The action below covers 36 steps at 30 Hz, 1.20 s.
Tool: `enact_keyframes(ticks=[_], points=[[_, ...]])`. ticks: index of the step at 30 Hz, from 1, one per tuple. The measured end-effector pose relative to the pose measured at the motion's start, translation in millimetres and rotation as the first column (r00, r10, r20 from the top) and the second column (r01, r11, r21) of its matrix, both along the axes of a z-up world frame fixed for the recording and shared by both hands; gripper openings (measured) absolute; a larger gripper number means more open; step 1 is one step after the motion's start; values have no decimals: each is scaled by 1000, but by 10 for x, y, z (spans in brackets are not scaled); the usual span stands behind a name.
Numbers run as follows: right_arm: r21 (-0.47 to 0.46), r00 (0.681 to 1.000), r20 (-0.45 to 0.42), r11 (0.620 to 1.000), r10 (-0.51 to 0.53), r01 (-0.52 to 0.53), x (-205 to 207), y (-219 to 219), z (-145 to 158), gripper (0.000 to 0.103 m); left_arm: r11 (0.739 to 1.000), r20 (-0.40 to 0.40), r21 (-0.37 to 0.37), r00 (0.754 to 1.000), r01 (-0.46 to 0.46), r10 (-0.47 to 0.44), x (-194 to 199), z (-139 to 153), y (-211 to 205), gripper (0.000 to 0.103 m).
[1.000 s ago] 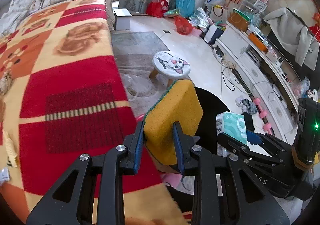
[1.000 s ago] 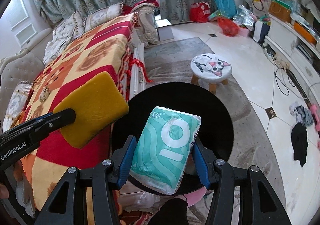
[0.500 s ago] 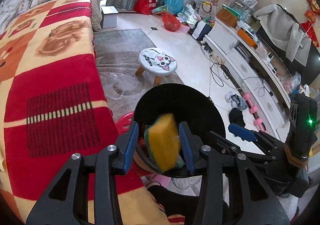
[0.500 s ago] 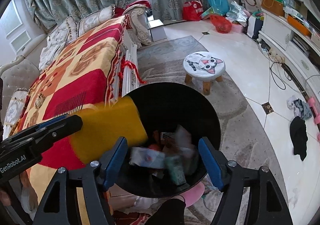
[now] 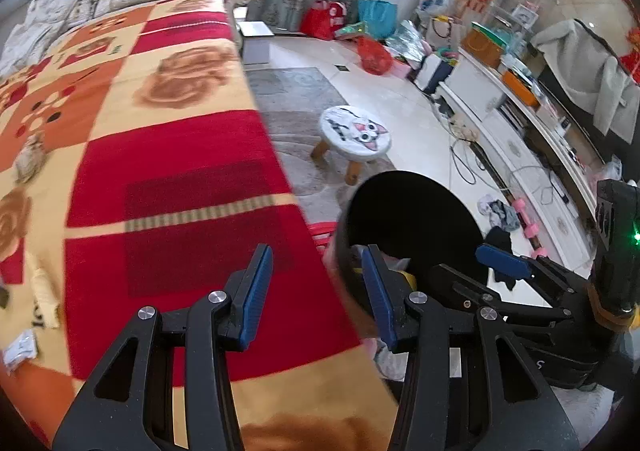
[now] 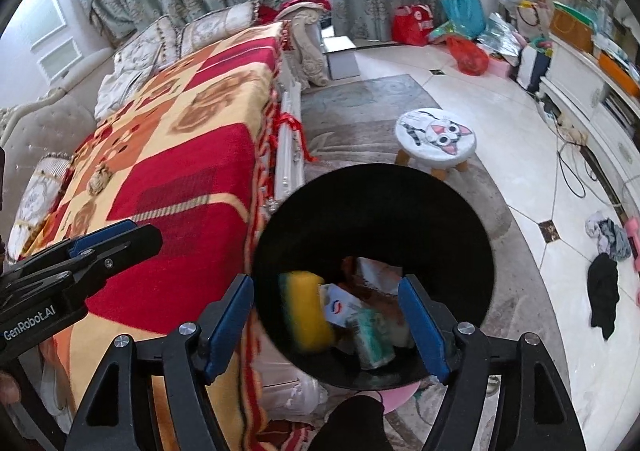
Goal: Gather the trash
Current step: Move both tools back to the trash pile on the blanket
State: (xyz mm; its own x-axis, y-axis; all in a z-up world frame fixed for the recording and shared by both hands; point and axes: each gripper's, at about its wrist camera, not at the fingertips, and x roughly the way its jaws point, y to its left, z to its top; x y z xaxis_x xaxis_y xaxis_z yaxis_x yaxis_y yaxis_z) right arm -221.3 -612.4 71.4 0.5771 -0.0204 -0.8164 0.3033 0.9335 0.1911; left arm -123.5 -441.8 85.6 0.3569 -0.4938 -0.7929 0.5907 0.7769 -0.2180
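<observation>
We're holding both grippers, left (image 5: 316,291) and right (image 6: 326,325), wide open and empty; sponge (image 6: 306,309) is lying in the black bin (image 6: 372,207).

Left gripper (image 5: 318,293) held low at near left, jaws spread wide and empty, blue pads (image 5: 256,285) facing each other, right gripper (image 6: 326,327) held near centre, jaws likewise wide and empty, the two grippers side by side, apart
</observation>
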Motion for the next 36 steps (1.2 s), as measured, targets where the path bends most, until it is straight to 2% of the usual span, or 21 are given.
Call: enact_keyframes(ticks=[9,16,22,26,29,33,36], points=[[2,993,11,993,118,-118,303,602,36,74,991,27,44,992,-127,126,202,13,726,45],[14,971,9,971,238,-238,593,1189,0,75,960,39,76,963,-270,268,429,-6,1536,45],[16,939,3,939,343,-343,844,1712,-29,76,905,34,99,910,-414,413,637,-50,2314,45],[19,922,8,922,387,-387,978,1971,-27,77,853,24,107,859,-511,512,813,-125,2769,45],[20,909,14,908,417,-418,1103,2150,-19,78,821,-15,116,826,-559,564,1000,-272,3018,45],[20,892,10,892,452,-453,1292,2349,-56,79,799,-76,95,796,-593,600,1165,-428,3164,45],[24,883,2,883,470,-470,1450,2458,-92,80,802,-98,76,796,-592,597,1242,-492,3132,45]])
